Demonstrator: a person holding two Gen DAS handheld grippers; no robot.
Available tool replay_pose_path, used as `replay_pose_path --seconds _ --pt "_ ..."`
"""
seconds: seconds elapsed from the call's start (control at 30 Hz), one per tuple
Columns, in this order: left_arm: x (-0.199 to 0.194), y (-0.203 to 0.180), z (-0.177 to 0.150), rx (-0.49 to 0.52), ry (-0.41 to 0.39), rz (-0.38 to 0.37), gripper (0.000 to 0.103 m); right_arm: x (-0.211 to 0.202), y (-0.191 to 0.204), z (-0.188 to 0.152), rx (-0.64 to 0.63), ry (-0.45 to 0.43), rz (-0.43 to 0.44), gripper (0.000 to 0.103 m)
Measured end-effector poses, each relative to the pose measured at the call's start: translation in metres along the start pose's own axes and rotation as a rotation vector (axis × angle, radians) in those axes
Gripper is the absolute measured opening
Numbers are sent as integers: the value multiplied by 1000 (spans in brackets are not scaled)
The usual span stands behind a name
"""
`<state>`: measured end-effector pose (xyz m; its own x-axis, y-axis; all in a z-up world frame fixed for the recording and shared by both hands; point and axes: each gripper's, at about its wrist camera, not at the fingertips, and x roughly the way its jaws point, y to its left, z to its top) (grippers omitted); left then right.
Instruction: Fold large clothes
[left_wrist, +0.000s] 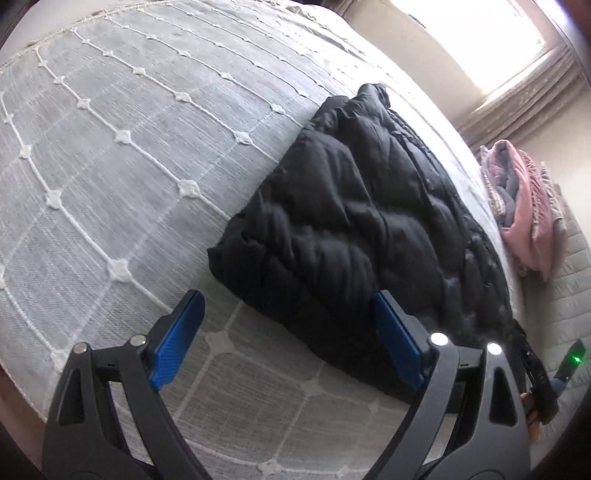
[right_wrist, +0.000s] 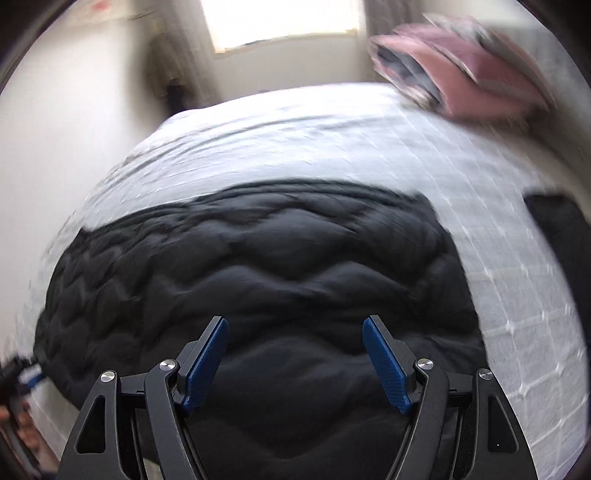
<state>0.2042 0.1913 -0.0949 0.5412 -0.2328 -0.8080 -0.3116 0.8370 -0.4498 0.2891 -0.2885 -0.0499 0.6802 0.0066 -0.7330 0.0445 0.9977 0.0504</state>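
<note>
Left gripper (left_wrist: 288, 306) and right gripper (right_wrist: 295, 328), jaws apart and empty, poised over black puffer jacket (left_wrist: 354, 221) lying partly folded on quilted bed (left_wrist: 110, 147), apparently lining up next fold

No readable text, label or number shows, though blur may hide some.

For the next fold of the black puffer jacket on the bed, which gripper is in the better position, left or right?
Probably the right gripper: its open jaws are directly over the black puffer jacket. The left gripper is open too, but off the jacket's corner, mostly over the bedspread.
</note>
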Motion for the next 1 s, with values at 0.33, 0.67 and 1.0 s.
replay_pose_path --seconds 0.33,0.67,1.0 --pt "7 15 13 -90 27 -99 92 30 114 -25 -305 -34 -61 76" --pt "18 8 26 -90 5 -133 87 85 142 -50 -446 49 -176 78" --pt "17 1 27 -70 -30 -124 67 53 131 -41 -416 37 -112 78"
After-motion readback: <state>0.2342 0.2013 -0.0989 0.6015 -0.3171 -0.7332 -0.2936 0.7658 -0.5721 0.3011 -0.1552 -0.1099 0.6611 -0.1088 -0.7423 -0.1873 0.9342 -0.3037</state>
